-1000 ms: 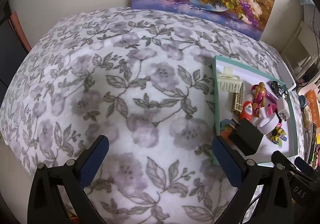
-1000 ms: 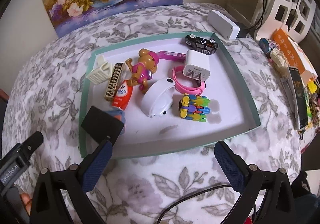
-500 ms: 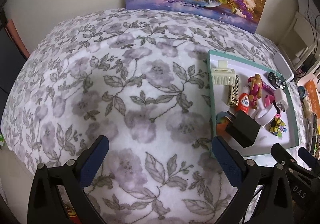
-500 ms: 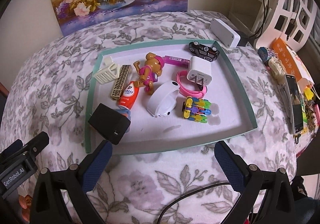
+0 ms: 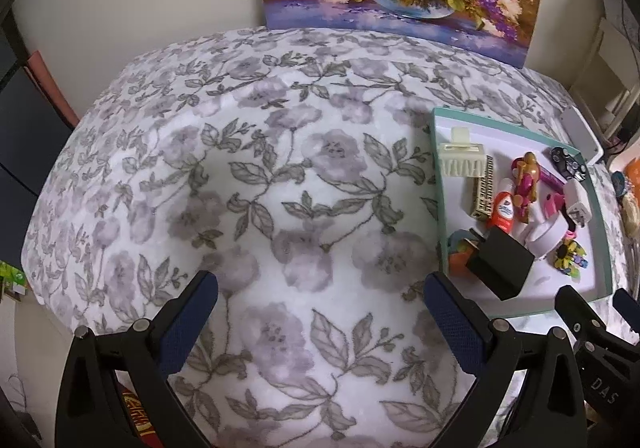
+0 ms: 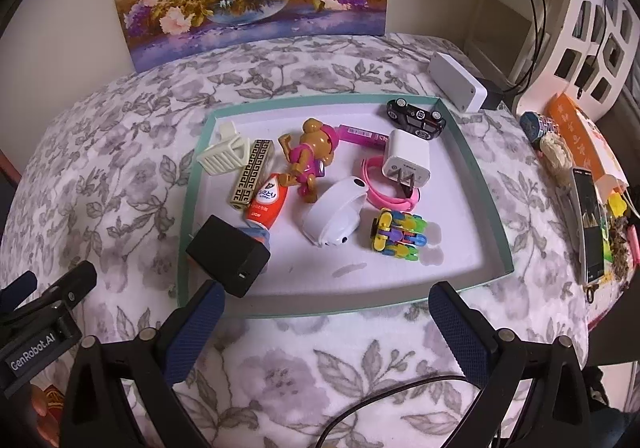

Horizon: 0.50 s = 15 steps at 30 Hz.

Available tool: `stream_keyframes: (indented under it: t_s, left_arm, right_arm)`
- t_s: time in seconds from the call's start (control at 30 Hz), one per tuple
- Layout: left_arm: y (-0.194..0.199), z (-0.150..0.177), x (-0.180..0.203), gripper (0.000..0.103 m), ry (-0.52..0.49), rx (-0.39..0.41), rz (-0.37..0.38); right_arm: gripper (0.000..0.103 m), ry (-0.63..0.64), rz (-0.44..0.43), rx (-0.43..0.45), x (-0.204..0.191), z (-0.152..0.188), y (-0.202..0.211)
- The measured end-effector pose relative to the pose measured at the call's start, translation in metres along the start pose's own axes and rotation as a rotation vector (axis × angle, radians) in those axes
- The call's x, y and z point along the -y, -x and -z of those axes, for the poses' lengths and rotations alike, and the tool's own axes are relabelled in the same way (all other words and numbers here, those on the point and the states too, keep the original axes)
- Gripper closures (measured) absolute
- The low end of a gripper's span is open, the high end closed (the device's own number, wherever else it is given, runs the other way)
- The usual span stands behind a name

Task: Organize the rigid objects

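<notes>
Holding both grippers wide open and empty, we look at the tray (image 6: 472, 151) on the flowery cloth (image 5: 280, 175). The black cube (image 6: 228, 256) sits at the tray's near left corner, close to our right gripper (image 6: 324, 332). It looks hard, smooth and light, so we would pinch its flat sides. Our left gripper (image 5: 320, 324) hangs over bare cloth. Since a second ago, both grippers have pulled back a little.

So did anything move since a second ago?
Only the grippers. Both the left gripper and the right gripper pulled back a little from the tray, both open and empty, so the tray looks farther off. Nothing was grabbed or dropped. The black charger and the other toys stayed put.
</notes>
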<state>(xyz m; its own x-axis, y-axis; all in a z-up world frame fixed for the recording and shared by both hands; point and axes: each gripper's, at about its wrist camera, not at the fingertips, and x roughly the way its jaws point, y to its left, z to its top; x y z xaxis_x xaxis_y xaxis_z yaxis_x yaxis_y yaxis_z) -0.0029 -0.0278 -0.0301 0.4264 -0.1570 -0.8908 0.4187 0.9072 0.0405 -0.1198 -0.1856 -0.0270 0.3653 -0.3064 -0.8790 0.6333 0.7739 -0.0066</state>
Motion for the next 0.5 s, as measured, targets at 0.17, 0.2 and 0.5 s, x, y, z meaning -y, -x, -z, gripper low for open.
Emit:
stream_keyframes:
  t_s: [0.17,0.2,0.5]
  left_arm:
    - [-0.0021,-0.0004,-0.003,0.001,0.017,-0.019,-0.004]
    - [-0.0022,-0.0003,-0.0037,0.001,0.022,-0.02,-0.002]
    - [-0.004,-0.0003,-0.0044,0.001,0.029,-0.03,-0.019]
  right_arm:
    - [0.0,0.012,0.0,0.003,-0.0019,-0.0006,0.0009]
    - [0.0,0.013,0.0,0.005,-0.002,-0.0007,0.0011]
    - [0.0,0.012,0.003,0.004,-0.0016,-0.0007,0.0004]
